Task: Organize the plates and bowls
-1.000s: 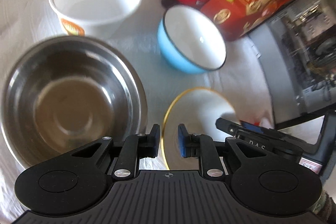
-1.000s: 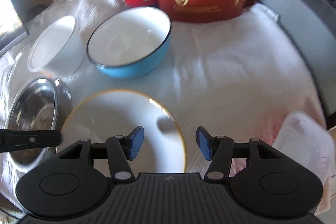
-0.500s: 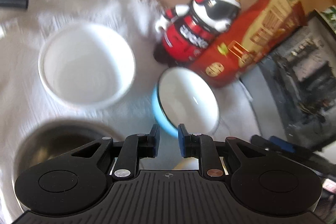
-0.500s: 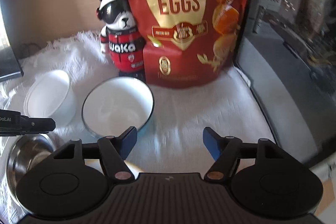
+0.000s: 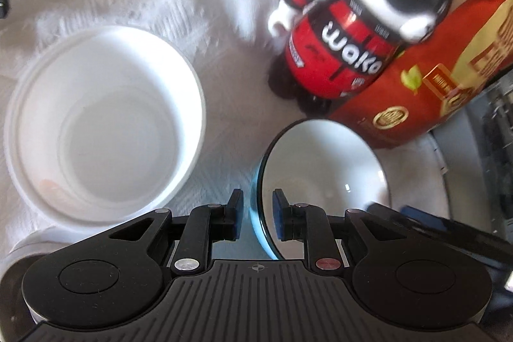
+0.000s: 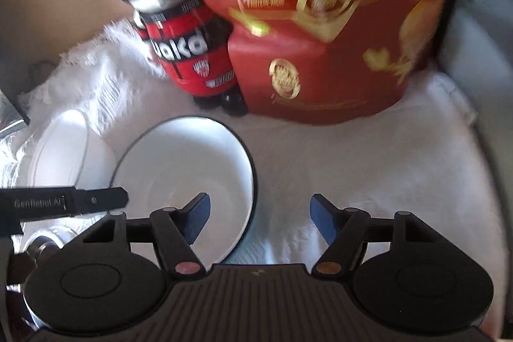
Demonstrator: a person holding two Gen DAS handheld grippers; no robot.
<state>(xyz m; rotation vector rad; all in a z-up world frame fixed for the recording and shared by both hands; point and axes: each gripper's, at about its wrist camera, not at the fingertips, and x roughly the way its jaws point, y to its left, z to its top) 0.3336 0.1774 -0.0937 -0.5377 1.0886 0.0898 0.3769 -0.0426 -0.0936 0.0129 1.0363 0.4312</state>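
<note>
White cloth holds two bowls: one white plastic bowl [image 5: 102, 124], one blue enamel bowl [image 6: 186, 178]. Left tongs [image 5: 256, 218] opening astride its rim, unpressed; right tongs [image 6: 259, 221] released.

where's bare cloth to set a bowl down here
Widest bare patch: white cloth right of the blue white-lined bowl, in front of the red snack bag. Crowded left: white plastic bowl, panda figurine.
</note>
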